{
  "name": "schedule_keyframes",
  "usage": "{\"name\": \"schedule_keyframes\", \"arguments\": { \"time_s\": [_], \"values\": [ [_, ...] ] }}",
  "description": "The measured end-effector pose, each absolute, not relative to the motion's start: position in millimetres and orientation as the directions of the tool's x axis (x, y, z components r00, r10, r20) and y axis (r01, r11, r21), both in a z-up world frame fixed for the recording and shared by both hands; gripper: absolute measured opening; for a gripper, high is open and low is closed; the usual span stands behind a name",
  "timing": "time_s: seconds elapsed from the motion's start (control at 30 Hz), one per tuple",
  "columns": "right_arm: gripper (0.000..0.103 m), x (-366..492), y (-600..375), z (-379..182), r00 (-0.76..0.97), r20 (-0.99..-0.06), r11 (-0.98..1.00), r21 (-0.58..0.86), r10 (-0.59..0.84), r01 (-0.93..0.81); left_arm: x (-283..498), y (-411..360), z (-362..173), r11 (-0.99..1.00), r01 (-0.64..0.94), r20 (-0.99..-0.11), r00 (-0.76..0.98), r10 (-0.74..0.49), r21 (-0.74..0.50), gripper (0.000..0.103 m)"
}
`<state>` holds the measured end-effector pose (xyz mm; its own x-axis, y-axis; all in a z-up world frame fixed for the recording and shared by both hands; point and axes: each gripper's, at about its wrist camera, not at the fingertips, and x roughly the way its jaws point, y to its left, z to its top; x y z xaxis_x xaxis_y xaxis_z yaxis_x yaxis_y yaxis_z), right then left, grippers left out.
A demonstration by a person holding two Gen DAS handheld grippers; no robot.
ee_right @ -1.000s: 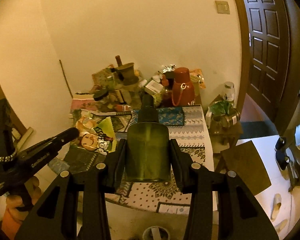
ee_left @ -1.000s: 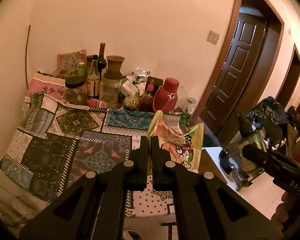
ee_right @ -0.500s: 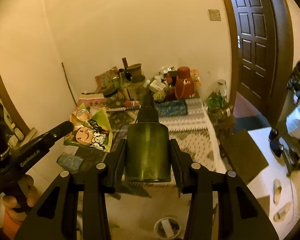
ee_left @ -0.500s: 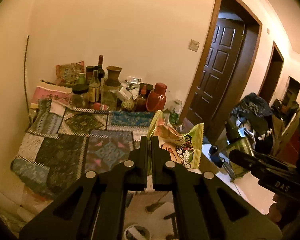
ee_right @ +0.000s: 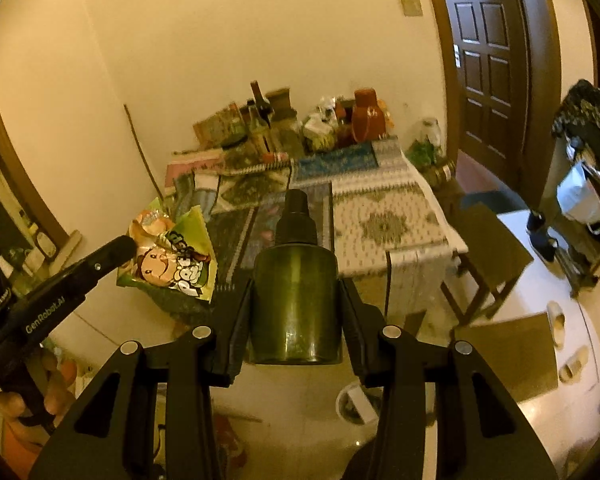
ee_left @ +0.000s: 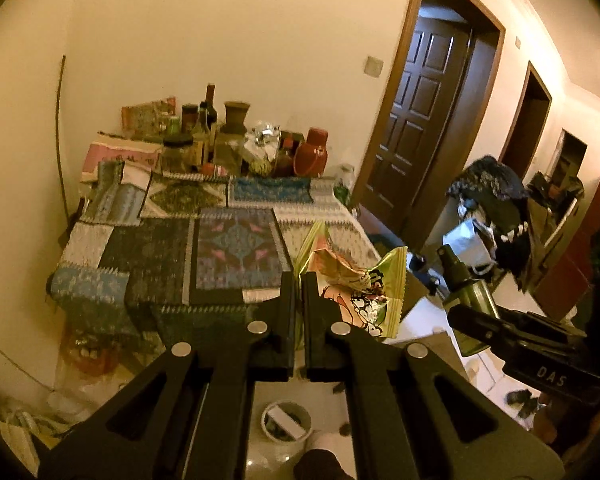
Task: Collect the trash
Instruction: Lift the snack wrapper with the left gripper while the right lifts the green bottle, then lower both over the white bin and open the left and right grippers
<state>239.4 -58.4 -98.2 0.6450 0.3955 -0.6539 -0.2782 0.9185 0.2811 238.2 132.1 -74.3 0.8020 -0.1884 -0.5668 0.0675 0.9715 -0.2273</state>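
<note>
Left gripper point(ee_left: 299, 280), fingers pressed together on a crumpled green snack wrapper point(ee_left: 356, 292); right gripper point(ee_right: 296, 280), fingers clamped on the sides of a dark green bottle point(ee_right: 296, 300). Below, a small white bin point(ee_left: 286, 426) on the floor; beyond, the patchwork-covered table point(ee_left: 180, 248) with bottles and jars at its far edge.

I see a crumpled green-and-yellow snack wrapper point(ee_left: 356, 288) with a cartoon face, pinched by one edge in my left tongs point(ee_left: 299, 280) and hanging in the air. My right tongs point(ee_right: 296, 276) clamp the sides of a dark green spray bottle point(ee_right: 296, 304) with a black cap, pointing away from me.
</note>
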Motion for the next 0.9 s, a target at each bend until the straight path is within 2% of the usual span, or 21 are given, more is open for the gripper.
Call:
{"name": "schedule_keyframes", "arguments": {
  "time_s": [0.43,0.67,0.9],
  "values": [
    [0.039,233,-75,-162,0.535,-0.764,0.933,0.285,0.361,-0.221,241,117,-146,0.967,0.017,-0.701,0.686,-0.196,-0.254,0.001],
    [0.039,247,-97,-230,0.443,-0.826,0.936,0.289,0.349,-0.199,261,94,-225,0.968,-0.059,-0.781,0.604,-0.161,-0.246,0.001],
    [0.039,270,-113,-323,0.334,-0.888,0.945,0.265,0.317,-0.193,279,78,-337,0.963,-0.150,-0.867,0.483,-0.127,-0.224,0.001]
  ]
}}
